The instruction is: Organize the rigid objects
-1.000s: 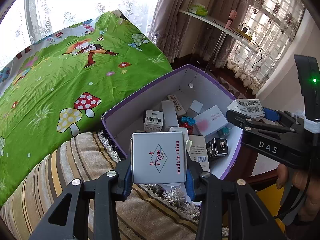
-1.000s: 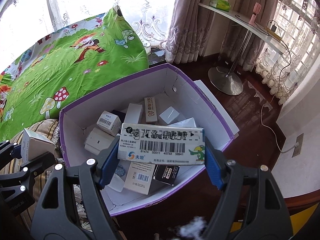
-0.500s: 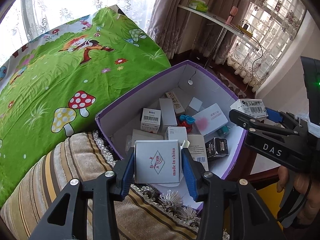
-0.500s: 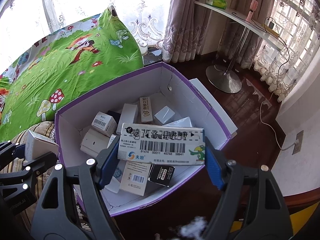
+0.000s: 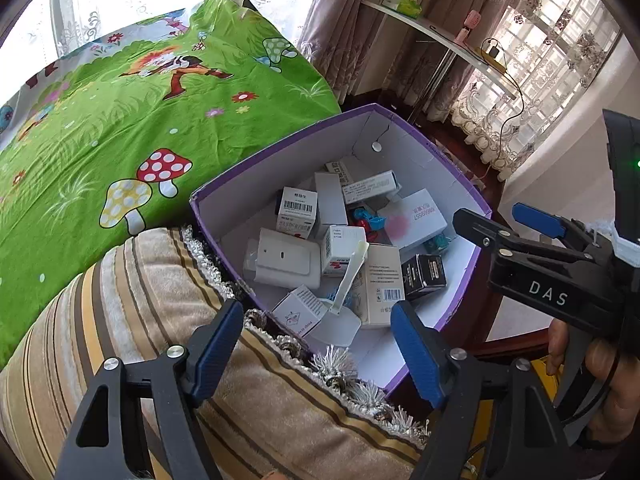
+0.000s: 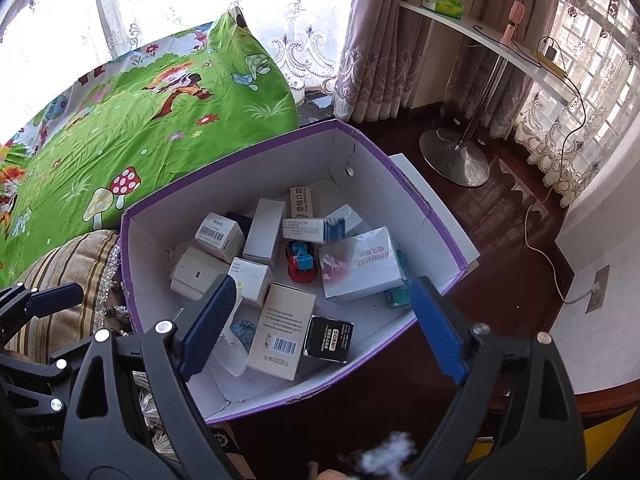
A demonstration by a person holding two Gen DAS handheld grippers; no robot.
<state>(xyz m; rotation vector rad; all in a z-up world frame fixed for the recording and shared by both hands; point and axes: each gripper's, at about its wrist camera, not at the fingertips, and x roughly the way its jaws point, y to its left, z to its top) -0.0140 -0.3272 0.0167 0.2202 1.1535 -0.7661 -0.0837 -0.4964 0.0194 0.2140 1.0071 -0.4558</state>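
Both tongs opening, nothing between jaws: left tongs, right tongs; hovering over purple box; small cartons directly below.

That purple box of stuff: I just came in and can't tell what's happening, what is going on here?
A person holds a gripper in each hand over the purple box, sorting small cartons into it. The left gripper and right gripper are both opening with nothing between the jaws. A small white carton lies tilted at the box's near edge.
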